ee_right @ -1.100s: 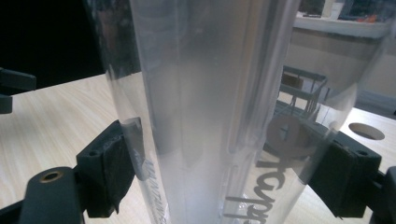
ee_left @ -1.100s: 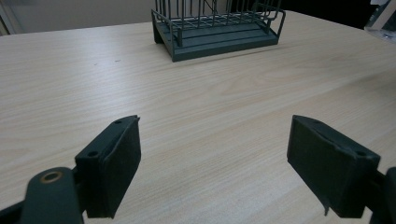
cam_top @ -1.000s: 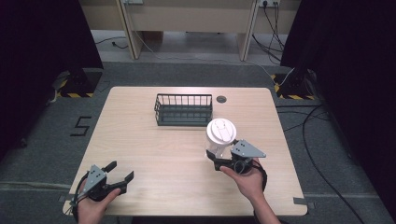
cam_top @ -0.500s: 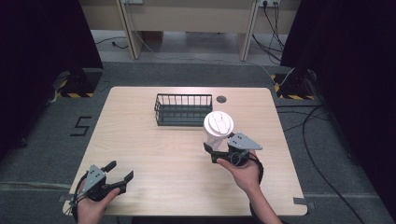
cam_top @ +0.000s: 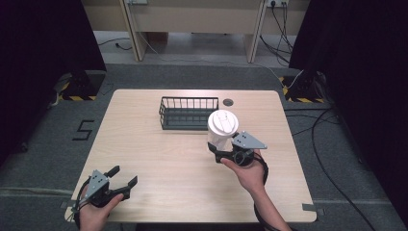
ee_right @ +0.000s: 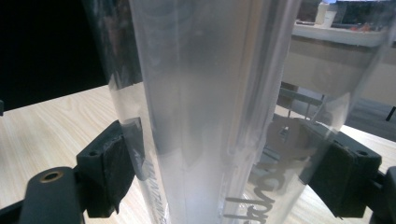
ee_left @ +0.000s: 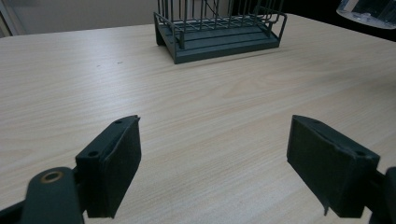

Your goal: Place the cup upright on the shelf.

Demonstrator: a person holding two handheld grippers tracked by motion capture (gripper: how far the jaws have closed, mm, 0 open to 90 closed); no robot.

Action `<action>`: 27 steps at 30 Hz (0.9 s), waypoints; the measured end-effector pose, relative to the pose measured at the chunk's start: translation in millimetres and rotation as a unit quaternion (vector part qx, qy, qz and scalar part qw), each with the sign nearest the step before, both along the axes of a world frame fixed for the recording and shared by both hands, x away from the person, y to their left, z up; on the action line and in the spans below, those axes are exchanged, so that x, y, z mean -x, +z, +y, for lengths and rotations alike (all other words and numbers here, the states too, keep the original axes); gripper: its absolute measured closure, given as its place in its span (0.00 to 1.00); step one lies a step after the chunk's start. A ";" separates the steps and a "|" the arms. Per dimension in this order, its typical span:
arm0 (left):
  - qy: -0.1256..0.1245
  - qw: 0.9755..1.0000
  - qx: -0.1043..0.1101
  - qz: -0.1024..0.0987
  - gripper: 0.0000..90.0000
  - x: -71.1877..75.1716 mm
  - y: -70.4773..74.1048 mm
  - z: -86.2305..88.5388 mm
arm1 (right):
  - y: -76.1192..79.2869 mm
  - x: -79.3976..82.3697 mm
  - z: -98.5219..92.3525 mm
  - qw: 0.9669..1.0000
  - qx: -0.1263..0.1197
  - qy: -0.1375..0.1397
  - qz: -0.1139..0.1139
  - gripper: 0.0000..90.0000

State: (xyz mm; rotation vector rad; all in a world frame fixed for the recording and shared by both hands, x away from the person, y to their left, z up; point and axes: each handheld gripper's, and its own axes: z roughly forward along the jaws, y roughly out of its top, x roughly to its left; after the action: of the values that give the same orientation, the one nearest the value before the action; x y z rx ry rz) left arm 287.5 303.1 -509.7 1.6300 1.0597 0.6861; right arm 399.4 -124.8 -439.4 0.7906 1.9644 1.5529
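Table (cam_top: 159,159): pale wood-grain top, smooth, matt with slight sheen. Basket (cam_top: 188,113): dark grey wire, metal-looking, matt coating, solid ribbed floor. Cup (cam_top: 220,137): clear thin plastic, glossy, streaky reflections, grey printed lettering; lid (cam_top: 223,121) white, smooth, opaque plastic. Left gripper (ee_left: 215,163) jaws: black matt plastic, flat pads, brass-coloured insert at one screw hole. Right gripper (ee_right: 224,175): same black matt finish. Floor (cam_top: 57,130): grey, carpet-like, rough.

One wooden table (cam_top: 154,144), one dark wire basket (cam_top: 188,113), one clear plastic cup (cam_top: 221,132) with a white lid, two handheld grippers: left (cam_top: 126,177), right (cam_top: 215,153).
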 end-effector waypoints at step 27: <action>0.001 1.000 0.004 0.000 0.19 -0.2 0.2 1.0 | 8.4 -24.7 19.1 1.000 -0.003 -0.003 0.000 0.20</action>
State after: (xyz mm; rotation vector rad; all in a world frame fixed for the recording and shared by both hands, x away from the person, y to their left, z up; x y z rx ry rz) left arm 287.7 304.2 -509.5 1.6217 1.0630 0.6828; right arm 424.1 -105.7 -431.0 0.7974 1.9576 1.5555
